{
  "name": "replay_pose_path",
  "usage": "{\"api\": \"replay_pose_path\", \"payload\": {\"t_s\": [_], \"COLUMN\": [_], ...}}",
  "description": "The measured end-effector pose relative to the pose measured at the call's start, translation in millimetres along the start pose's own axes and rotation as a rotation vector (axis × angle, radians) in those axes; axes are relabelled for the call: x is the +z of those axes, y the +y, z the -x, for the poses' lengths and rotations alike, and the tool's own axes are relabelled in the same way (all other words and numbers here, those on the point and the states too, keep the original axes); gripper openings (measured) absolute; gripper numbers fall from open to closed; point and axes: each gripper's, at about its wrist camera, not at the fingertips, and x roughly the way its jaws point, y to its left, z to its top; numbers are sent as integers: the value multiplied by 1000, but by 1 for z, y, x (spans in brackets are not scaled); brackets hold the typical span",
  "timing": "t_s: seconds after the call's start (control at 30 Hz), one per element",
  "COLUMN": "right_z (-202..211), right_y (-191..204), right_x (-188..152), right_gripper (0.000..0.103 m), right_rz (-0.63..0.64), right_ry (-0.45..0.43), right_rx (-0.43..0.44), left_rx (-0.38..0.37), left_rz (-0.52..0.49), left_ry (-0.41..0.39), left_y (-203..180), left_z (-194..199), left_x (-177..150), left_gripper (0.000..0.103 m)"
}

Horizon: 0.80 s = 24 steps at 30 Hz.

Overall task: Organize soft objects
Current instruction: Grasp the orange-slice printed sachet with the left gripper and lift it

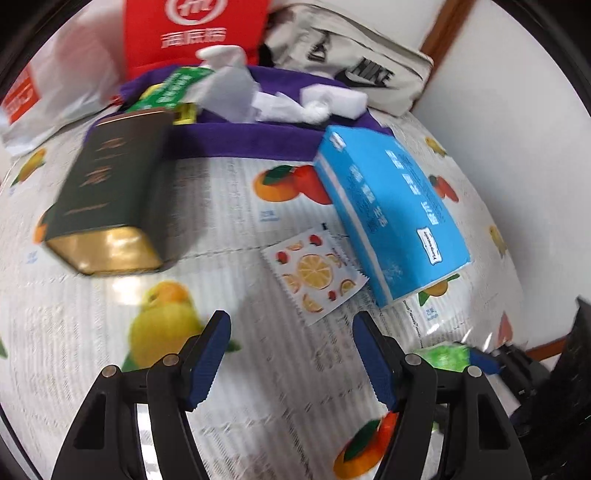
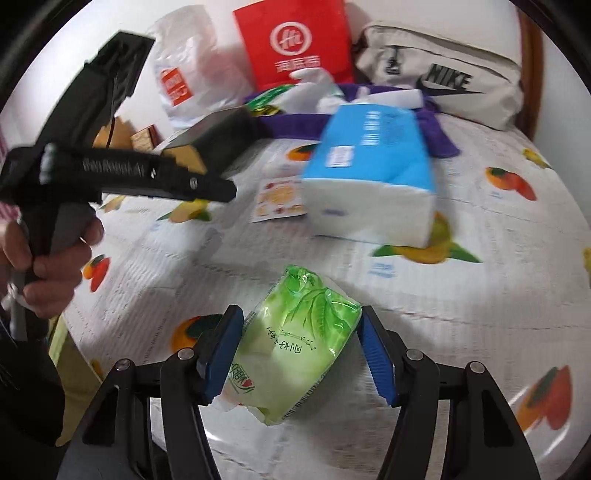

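My right gripper [image 2: 300,339] is shut on a green pack of tissues [image 2: 291,343], held just above the fruit-print tablecloth [image 2: 480,295]. My left gripper [image 1: 291,339] is open and empty above the cloth; it shows at the left of the right wrist view [image 2: 229,192]. A blue tissue pack [image 1: 391,210] [image 2: 369,173] lies ahead. A small fruit-print sachet [image 1: 314,275] [image 2: 277,199] lies beside it. A purple fabric bin [image 1: 258,140] [image 2: 295,123] at the back holds white tissues, a white sponge [image 1: 332,98] and a green pack [image 1: 173,88].
A dark green tin with a gold end [image 1: 107,195] [image 2: 210,136] leans against the bin. Behind stand a red bag [image 1: 195,33] [image 2: 295,44], a white plastic bag [image 2: 184,74] and a beige Nike bag [image 1: 354,62] [image 2: 443,77]. The table edge is at the left [image 2: 70,332].
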Motion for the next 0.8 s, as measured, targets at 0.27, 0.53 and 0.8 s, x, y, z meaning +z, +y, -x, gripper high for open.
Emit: {"api": "replay_pose_path", "payload": {"t_s": [0.27, 0.53, 0.8], "right_z": [11, 11, 9], "right_y": [-38, -61, -65], "right_x": [-4, -2, -1], "right_gripper": [63, 63, 63], "right_rz": [-43, -80, -81], "right_ry": [-4, -4, 9], "right_rx": [-75, -103, -110], "left_rx": [71, 112, 60], "left_rz": [-152, -273, -362], "left_ry": [-1, -33, -82], "left_y": [-26, -36, -35], "left_z": [-32, -47, -48], "left_x": [5, 16, 19], "left_gripper": [71, 91, 78]}}
